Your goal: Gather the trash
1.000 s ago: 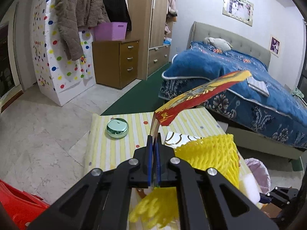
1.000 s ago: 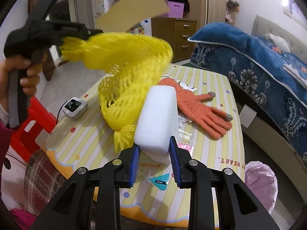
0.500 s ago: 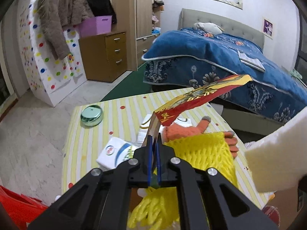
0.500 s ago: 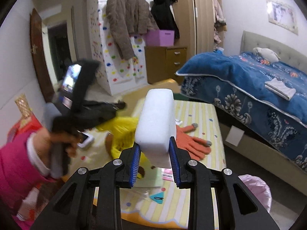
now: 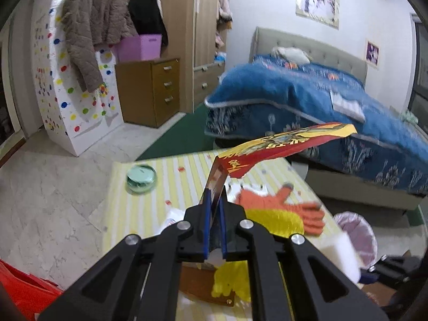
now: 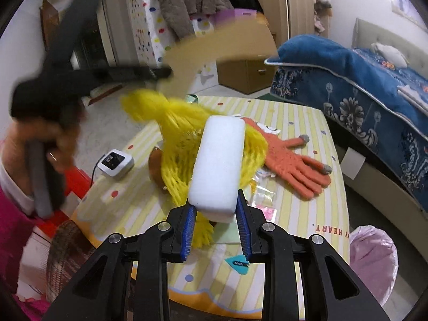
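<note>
A white rectangular foam block (image 6: 218, 165) is clamped upright-tilted above the table. A red-and-yellow printed flat wrapper (image 5: 281, 147) and a yellow foam mesh sleeve (image 6: 184, 144) hang in the air. A pink-lined trash bin (image 6: 371, 262) stands beside the table.

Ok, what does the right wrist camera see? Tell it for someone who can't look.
The right claw is shut on a white foam block above a yellow striped table. Behind it hangs yellow foam netting, held with a piece of card by the blurry left claw, beside an orange glove. A pink-lined bin stands lower right.
</note>
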### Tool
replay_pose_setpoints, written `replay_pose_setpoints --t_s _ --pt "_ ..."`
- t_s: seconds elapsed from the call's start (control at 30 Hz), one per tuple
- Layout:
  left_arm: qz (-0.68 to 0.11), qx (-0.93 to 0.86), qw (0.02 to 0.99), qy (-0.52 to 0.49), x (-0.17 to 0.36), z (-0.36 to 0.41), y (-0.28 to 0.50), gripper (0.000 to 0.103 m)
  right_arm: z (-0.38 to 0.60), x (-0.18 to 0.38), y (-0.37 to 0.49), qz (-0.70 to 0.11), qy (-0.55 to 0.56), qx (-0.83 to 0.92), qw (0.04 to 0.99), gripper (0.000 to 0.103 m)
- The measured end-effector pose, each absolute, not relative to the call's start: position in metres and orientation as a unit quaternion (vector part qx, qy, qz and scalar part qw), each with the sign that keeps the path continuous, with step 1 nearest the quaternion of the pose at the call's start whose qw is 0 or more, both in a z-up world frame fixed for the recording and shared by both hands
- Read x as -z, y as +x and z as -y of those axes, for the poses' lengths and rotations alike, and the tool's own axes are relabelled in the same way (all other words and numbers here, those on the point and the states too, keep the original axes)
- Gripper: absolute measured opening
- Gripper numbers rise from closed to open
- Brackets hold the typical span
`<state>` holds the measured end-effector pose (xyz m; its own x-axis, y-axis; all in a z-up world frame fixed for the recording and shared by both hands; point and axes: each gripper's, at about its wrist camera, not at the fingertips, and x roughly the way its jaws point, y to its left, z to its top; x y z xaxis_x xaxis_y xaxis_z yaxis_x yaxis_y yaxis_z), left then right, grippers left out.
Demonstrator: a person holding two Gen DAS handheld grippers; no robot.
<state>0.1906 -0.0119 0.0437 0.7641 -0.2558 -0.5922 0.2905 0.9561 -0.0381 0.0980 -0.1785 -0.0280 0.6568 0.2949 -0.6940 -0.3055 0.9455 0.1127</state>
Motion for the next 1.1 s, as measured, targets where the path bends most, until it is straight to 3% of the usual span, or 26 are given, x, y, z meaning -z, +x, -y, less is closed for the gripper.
replay_pose_setpoints --t_s 0.27,0.33,0.6,0.67,0.83,1.1 --pt "-0.287 0.12 0.95 0.019 -0.077 -0.021 0.187 0.004 0.174 0.034 0.097 -0.391 -0.017 -0.159 0.906 0.028" --pt "-0.288 0.129 0.949 0.025 -0.077 -0.02 0.182 0.0 0.175 0.027 0.094 -0.382 -0.018 -0.159 0.91 0.028" --pt "-0.317 0.147 0.936 0.024 -0.058 -0.016 0.177 0.002 0.186 0.009 0.083 -0.365 -0.019 -0.153 0.918 0.028" --pt "-0.33 0.142 0.933 0.003 -0.05 -0.026 0.179 0.021 0.189 0.005 0.078 -0.361 -0.018 -0.152 0.92 0.028" --pt "-0.339 0.11 0.934 0.014 -0.029 -0.042 0.172 0.054 0.194 -0.009 0.067 -0.345 -0.013 -0.152 0.926 0.028" --pt "-0.383 0.098 0.914 0.093 0.034 -0.04 0.161 0.06 0.194 -0.02 0.071 -0.33 -0.005 -0.157 0.931 0.028"
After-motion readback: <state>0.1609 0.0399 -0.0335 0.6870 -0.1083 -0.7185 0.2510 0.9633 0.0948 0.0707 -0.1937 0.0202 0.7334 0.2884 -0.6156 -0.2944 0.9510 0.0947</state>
